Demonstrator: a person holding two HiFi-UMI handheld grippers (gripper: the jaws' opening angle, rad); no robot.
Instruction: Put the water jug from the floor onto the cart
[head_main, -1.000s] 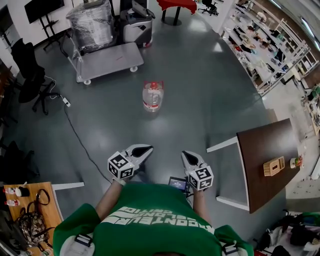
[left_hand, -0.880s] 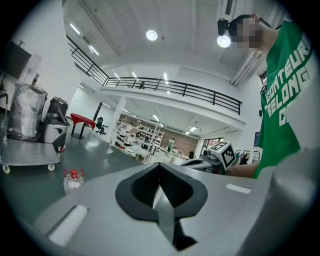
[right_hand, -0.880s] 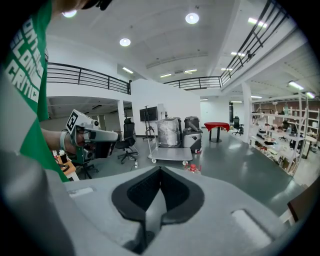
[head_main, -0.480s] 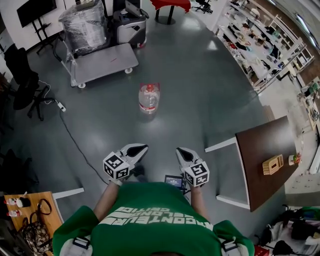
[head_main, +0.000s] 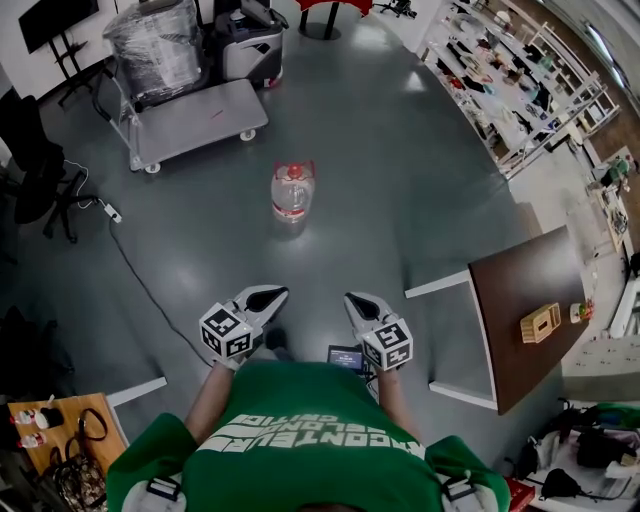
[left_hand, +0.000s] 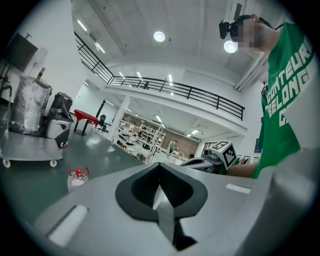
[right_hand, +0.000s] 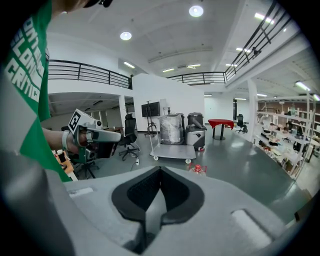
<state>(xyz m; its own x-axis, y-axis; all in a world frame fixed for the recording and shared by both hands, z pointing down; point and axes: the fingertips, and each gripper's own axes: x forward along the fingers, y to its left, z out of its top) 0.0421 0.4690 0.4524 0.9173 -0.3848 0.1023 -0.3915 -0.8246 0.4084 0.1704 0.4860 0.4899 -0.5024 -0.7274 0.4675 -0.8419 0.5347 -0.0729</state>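
Left gripper (head_main: 268, 293) and right gripper (head_main: 358, 299), fingers together and empty, hang well short of the water jug (head_main: 292, 190) on the floor: approach step, likely closing in and opening next.

Clear plastic water jug (head_main: 292, 190) on glossy grey floor (head_main: 400, 160)

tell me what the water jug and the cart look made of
Water jug: probably clear plastic, glossy; the floor shows through its body, with a red cap on top. Cart: flat matte grey deck, likely painted metal or plastic; which one cannot be told from here.
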